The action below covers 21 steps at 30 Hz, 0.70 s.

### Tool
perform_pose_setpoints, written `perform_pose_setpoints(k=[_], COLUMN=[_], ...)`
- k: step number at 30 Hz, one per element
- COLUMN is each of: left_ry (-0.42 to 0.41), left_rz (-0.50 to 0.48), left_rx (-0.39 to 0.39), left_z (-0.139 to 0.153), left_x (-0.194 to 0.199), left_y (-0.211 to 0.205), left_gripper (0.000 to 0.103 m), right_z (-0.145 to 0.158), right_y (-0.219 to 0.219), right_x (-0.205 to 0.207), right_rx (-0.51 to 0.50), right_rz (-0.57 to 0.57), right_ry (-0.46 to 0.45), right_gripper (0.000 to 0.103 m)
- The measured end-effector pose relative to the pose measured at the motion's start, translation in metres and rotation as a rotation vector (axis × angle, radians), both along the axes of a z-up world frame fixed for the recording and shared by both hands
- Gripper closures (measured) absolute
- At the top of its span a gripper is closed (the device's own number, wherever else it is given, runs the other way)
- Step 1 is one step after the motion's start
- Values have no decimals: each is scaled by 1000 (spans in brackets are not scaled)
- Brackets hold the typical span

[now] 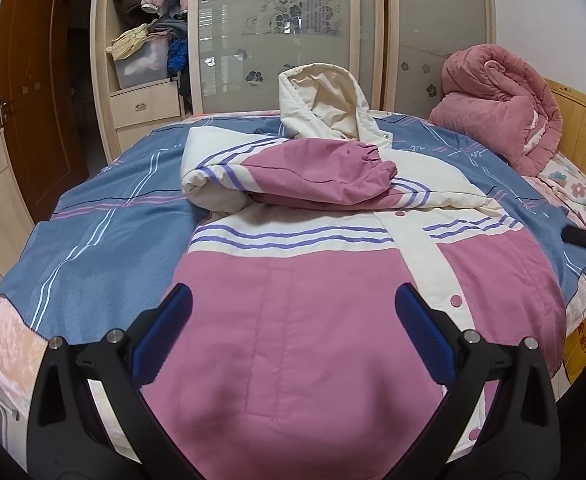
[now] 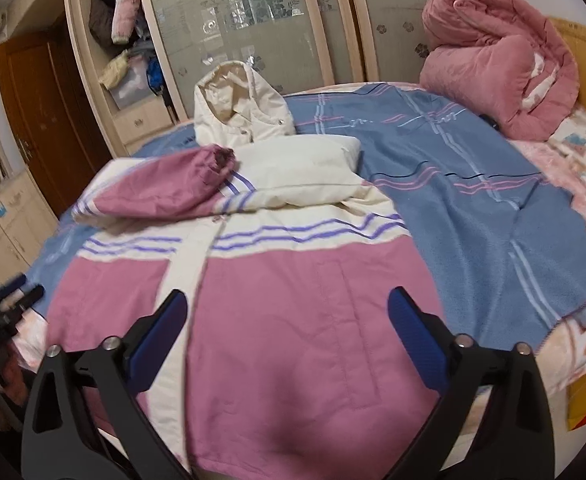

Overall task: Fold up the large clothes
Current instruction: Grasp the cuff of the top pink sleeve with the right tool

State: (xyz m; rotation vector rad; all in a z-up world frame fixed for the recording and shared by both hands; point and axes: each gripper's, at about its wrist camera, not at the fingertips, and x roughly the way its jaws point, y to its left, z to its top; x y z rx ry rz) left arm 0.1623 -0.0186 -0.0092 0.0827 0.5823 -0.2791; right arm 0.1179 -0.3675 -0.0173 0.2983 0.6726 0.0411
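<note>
A large pink and cream hooded jacket [image 1: 293, 320] with purple stripes lies front up on the bed, also in the right wrist view [image 2: 277, 300]. Both sleeves are folded across its chest; the pink sleeve [image 1: 325, 168] lies on top. The cream hood [image 1: 325, 100] stands up at the far end. My left gripper [image 1: 293, 300] is open and empty above the jacket's lower left part. My right gripper [image 2: 287, 304] is open and empty above the lower right part. The left gripper shows at the left edge of the right wrist view [image 2: 13, 296].
A blue striped blanket [image 1: 105, 240] covers the bed under the jacket. A rolled pink quilt [image 1: 501, 104] sits at the far right by the wooden headboard [image 1: 585, 136]. A wardrobe with frosted sliding doors [image 1: 273, 28] stands behind the bed. A brown door [image 1: 33, 100] is at left.
</note>
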Motion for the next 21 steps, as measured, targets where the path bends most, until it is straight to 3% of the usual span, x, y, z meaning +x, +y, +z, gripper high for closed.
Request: perform_pose_setpoints(k=[3, 6, 8, 13, 21], left_ry=[11, 9, 5, 7, 12], left_rz=[-10, -20, -26, -31, -37], left_rx=[-11, -15, -21, -28, -26], left_z=[-1, 0, 1, 0, -1], left_x=[2, 0, -1, -2, 0], left_y=[-3, -4, -5, -5, -6], left_gripper=[2, 2, 2, 2, 2], right_z=[16, 28, 28, 2, -43], right_y=[8, 26, 33, 50, 56], right_x=[26, 67, 97, 195, 276], right_rx=[62, 37, 75, 174, 314], right_rz=[54, 112, 146, 153, 84], right_ry=[-3, -5, 19, 136, 277], right_gripper=[17, 24, 32, 49, 52])
